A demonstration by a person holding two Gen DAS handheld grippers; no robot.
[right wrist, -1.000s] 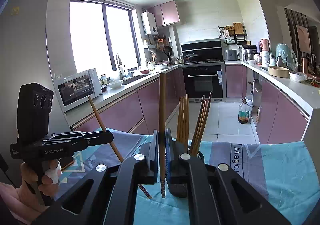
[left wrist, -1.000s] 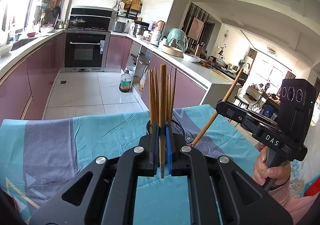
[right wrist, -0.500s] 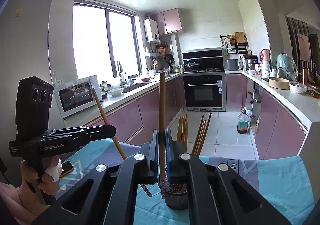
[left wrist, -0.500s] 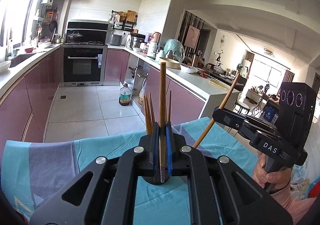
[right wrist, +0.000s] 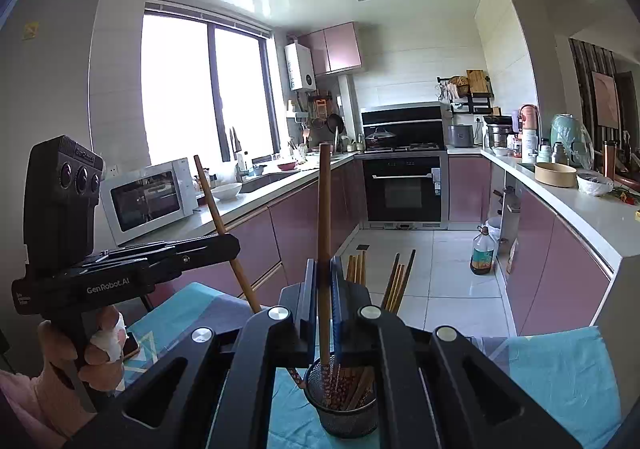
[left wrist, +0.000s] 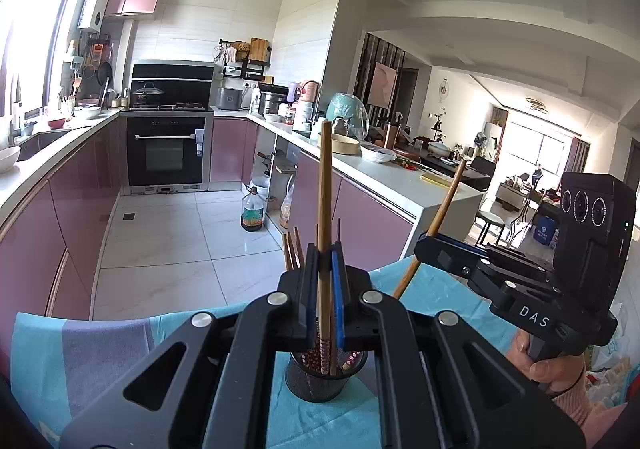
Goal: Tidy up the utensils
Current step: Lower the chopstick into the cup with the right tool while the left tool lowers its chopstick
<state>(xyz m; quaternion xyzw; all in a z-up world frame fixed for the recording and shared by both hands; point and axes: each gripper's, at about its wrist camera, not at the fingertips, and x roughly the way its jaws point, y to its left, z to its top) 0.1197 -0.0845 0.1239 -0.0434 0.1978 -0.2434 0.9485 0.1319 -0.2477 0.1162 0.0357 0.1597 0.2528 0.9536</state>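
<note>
So here's my view off both wrist cams. My left gripper (left wrist: pixel 325 269) is clamped tight on one chopstick (left wrist: pixel 325 185), standing straight up the middle of the frame, its patterned tip hanging just inside the mesh cup (left wrist: pixel 320 381) at bottom centre. My right gripper (right wrist: pixel 325 281) has the same deal going: jaws pinched on a second chopstick (right wrist: pixel 324 209), upright, lower end dipping into the cup's mouth (right wrist: pixel 344 421).

What each cam gets that the other doesn't: the left one looks out the right side of the frame into a living room and shows the right gripper from outside, in a hand (left wrist: pixel 556 369) at lower right, its stick leaning up toward the upper right. The right cam shows a big window and a microwave (right wrist: pixel 152 197) at mid left, plus the left gripper's housing (right wrist: pixel 132 269) with its stick tilted, held by a hand (right wrist: pixel 80 361) at lower left.

Count: two held chopsticks, one cup. Inside the cup there's a bundle of loose chopsticks (right wrist: pixel 394 281), tops fanning out behind my fingers; in the right cam I count about seven, but some are hidden, so I can't tell exactly. The cup sits on a teal and grey cloth (right wrist: pixel 560 369) along the bottom of both frames. One oil bottle (left wrist: pixel 252 211) stands on the tile floor, mid frame.
</note>
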